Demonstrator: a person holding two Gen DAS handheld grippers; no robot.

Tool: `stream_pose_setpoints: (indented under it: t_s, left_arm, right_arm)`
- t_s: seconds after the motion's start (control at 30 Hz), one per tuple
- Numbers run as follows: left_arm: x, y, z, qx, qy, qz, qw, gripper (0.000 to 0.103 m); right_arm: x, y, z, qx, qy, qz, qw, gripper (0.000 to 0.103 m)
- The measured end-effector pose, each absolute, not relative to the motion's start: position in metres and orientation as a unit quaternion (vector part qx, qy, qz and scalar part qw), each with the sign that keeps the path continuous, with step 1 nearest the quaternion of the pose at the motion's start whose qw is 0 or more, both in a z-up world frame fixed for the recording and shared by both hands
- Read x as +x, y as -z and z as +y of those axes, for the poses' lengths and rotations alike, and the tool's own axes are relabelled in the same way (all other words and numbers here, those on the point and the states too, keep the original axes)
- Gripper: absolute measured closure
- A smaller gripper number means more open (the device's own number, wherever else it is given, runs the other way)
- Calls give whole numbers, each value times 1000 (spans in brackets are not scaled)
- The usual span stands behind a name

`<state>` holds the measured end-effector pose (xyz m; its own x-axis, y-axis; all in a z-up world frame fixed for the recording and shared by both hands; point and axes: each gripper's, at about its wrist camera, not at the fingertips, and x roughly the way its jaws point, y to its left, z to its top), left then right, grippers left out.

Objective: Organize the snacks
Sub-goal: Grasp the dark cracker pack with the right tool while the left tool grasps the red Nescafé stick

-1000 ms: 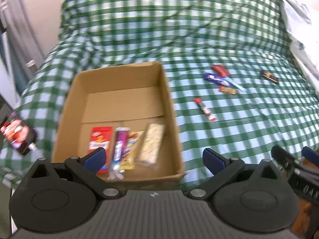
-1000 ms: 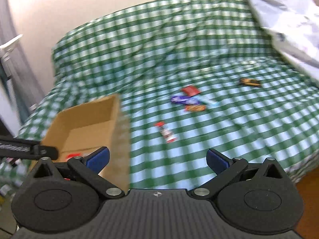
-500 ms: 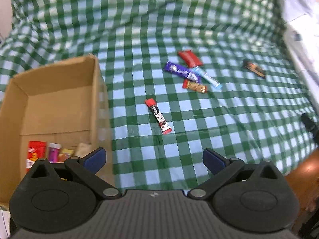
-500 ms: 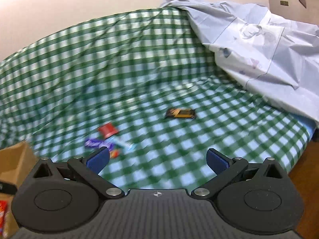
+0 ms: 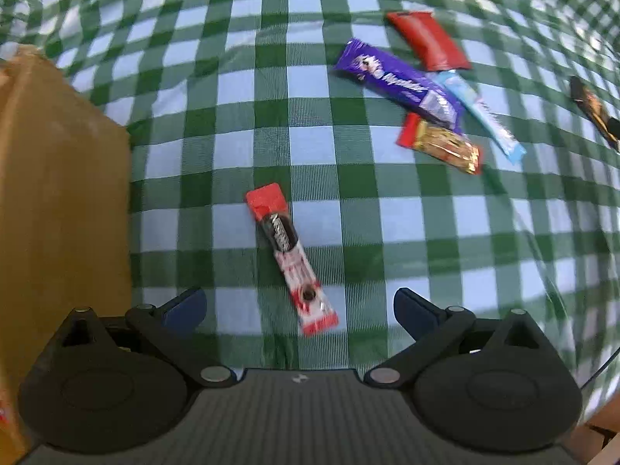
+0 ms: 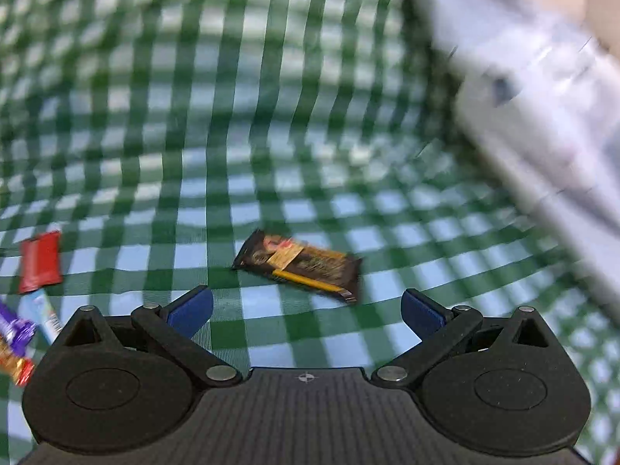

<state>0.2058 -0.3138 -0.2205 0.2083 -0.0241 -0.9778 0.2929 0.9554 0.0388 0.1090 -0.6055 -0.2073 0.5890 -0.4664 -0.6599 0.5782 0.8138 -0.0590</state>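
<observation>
My left gripper (image 5: 298,308) is open, just above a red, black and white snack bar (image 5: 288,255) lying on the green checked cover; the bar's near end lies between the fingertips. Further off lie a purple bar (image 5: 395,81), a red packet (image 5: 428,40), a light blue stick (image 5: 484,114), a gold and red bar (image 5: 441,143) and a dark brown bar (image 5: 595,110). The cardboard box (image 5: 58,201) wall stands at the left. My right gripper (image 6: 306,310) is open, close in front of the dark brown bar (image 6: 300,263). The red packet (image 6: 40,261) lies at its left.
A pale grey-blue sheet (image 6: 534,89) is bunched up to the right of the dark bar. The green checked cover (image 5: 445,240) spreads wide around the snacks. A strip of wooden floor (image 5: 598,441) shows at the lower right.
Both grippers have moved forward and down toward the bed. The left one swung right, away from the box, onto the red and white bar. The right one closed in on the dark brown bar.
</observation>
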Motion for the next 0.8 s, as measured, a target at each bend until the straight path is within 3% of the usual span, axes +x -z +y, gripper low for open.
stream_pose_setpoints:
  t_s: [0.23, 0.43, 0.47, 0.5, 0.53, 0.57, 0.6, 0.63, 0.8]
  left_arm:
    - [225, 257, -312, 104, 98, 641, 754, 0]
    - [225, 256, -307, 97, 103, 628, 765, 4]
    - [222, 253, -306, 93, 103, 619, 773, 16]
    - [220, 248, -304, 90, 106, 607, 783, 37]
    - [218, 243, -304, 89, 114, 599, 788, 52]
    - [216, 238, -303, 90, 124, 597, 788, 91]
    - [216, 236, -301, 84, 129, 601, 784, 94]
    - [217, 233, -297, 66, 134, 607, 781, 94]
    - [205, 206, -287, 55, 161, 582, 795, 94]
  right_arm:
    - [178, 244, -652, 23, 307, 399, 864, 1]
    - [175, 246, -688, 112, 261, 408, 868, 2]
    - [173, 245, -690, 129, 254, 408, 868, 5]
    - [169, 244, -688, 129, 247, 401, 873, 13]
    - [166, 244, -682, 117, 239, 394, 880, 28]
    - [163, 242, -678, 112, 233, 390, 884, 38]
    - [159, 241, -673, 113, 230, 387, 886, 55]
    - [155, 240, -668, 119, 229, 388, 885, 62]
    - [120, 236, -632, 149, 233, 377, 884, 62]
